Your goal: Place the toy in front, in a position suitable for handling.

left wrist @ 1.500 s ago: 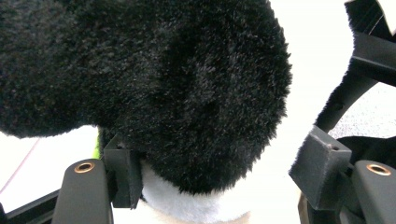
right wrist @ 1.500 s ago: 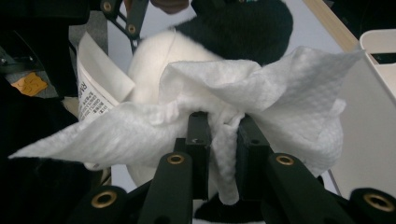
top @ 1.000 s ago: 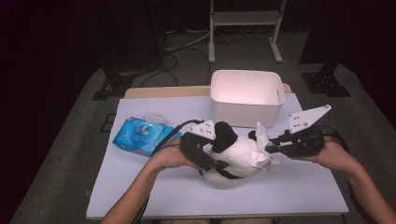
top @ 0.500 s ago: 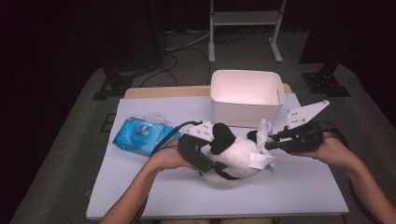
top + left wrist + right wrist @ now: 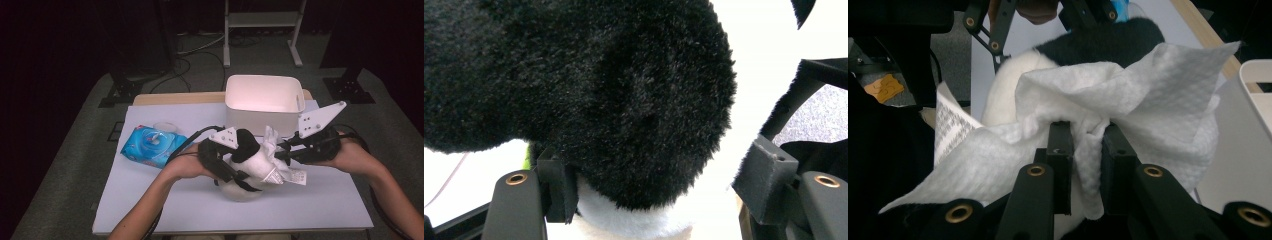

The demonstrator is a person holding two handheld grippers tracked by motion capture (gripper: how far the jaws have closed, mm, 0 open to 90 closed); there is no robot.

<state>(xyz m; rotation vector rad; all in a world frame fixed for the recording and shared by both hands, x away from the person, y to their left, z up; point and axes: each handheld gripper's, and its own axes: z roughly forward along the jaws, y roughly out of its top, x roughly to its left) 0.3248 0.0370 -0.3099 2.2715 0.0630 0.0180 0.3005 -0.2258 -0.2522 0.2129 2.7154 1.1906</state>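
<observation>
We are pinching a white wet wipe (image 5: 1128,95) between the jaws of our right gripper (image 5: 1083,145), pressing it against the black-and-white plush toy (image 5: 245,167) lying mid-table. Our left gripper (image 5: 227,150) is clamping the toy's black ear (image 5: 589,90), one pad touching fur. Behind the toy are standing a white bin (image 5: 262,100) and, to the left, a blue wipes pack (image 5: 150,145) on the table (image 5: 150,200).
</observation>
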